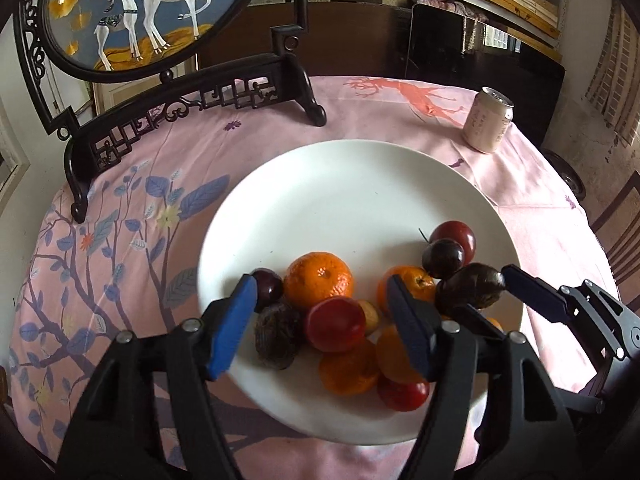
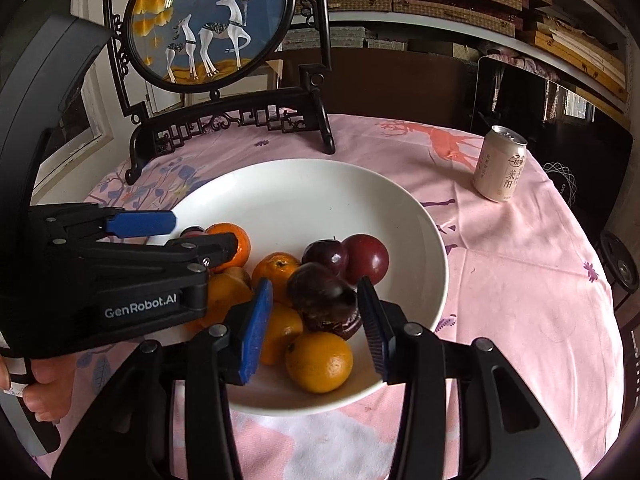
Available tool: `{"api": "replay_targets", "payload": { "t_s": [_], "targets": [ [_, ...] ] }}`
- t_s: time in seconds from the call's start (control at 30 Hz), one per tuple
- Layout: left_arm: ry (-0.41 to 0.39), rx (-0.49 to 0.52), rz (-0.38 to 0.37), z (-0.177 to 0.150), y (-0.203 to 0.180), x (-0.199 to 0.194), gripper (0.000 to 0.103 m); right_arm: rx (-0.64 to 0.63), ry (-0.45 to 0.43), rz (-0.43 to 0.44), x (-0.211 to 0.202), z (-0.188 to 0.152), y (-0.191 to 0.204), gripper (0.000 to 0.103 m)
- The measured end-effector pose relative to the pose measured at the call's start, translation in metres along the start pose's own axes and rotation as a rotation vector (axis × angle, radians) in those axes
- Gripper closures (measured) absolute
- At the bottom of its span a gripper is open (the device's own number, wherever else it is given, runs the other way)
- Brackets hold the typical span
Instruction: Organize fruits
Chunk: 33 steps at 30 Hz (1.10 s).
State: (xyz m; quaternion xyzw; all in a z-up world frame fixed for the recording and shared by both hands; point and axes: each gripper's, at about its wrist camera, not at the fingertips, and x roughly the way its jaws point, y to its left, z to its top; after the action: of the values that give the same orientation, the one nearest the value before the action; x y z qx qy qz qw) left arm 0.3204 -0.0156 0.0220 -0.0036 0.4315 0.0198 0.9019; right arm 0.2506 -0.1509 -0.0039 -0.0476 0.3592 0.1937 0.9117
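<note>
A white plate (image 1: 340,184) (image 2: 304,192) on the pink tablecloth holds several fruits: oranges (image 1: 319,280) (image 2: 319,361), red plums (image 1: 335,323) (image 2: 366,259) and dark wrinkled passion fruits (image 1: 278,336). My left gripper (image 1: 320,300) is open above the pile, its fingers either side of a red plum and an orange; it shows at the left of the right wrist view (image 2: 188,232). My right gripper (image 2: 314,304) has its blue pads against a dark passion fruit (image 2: 320,294) (image 1: 470,286), held just above the pile.
A pale drink can (image 1: 488,120) (image 2: 500,164) stands at the far right of the table. A dark carved stand with a round deer painting (image 1: 132,12) (image 2: 208,24) stands at the far left. Chairs and shelves lie beyond the table.
</note>
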Motion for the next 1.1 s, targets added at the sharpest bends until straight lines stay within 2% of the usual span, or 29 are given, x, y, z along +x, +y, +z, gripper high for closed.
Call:
{"api": "replay_targets", "payload": {
  "t_s": [0.1, 0.2, 0.33, 0.53, 0.6, 0.93, 1.1],
  "targets": [
    [0.011, -0.002, 0.010, -0.002, 0.003, 0.001, 0.025, 0.012, -0.003, -0.004, -0.004, -0.003, -0.003, 0.054],
    [0.011, -0.010, 0.022, -0.007, 0.006, -0.003, 0.024, 0.031, -0.004, 0.002, -0.014, -0.006, -0.006, 0.052],
    [-0.001, -0.012, 0.030, -0.017, 0.010, -0.017, 0.018, 0.039, -0.011, -0.014, -0.031, -0.013, -0.003, 0.044],
    [-0.025, -0.018, 0.019, -0.036, 0.012, -0.045, 0.014, 0.047, -0.002, -0.055, -0.055, -0.027, 0.006, 0.043],
    [-0.031, -0.014, 0.013, -0.043, 0.011, -0.054, 0.014, 0.056, -0.007, -0.061, -0.064, -0.032, 0.009, 0.035],
    [-0.064, -0.011, -0.001, -0.081, 0.015, -0.098, 0.011, 0.067, -0.017, -0.081, -0.100, -0.060, 0.030, 0.035],
    [-0.076, -0.020, 0.005, -0.098, 0.017, -0.113, 0.011, 0.092, -0.011, -0.063, -0.111, -0.075, 0.036, 0.035]
  ]
}}
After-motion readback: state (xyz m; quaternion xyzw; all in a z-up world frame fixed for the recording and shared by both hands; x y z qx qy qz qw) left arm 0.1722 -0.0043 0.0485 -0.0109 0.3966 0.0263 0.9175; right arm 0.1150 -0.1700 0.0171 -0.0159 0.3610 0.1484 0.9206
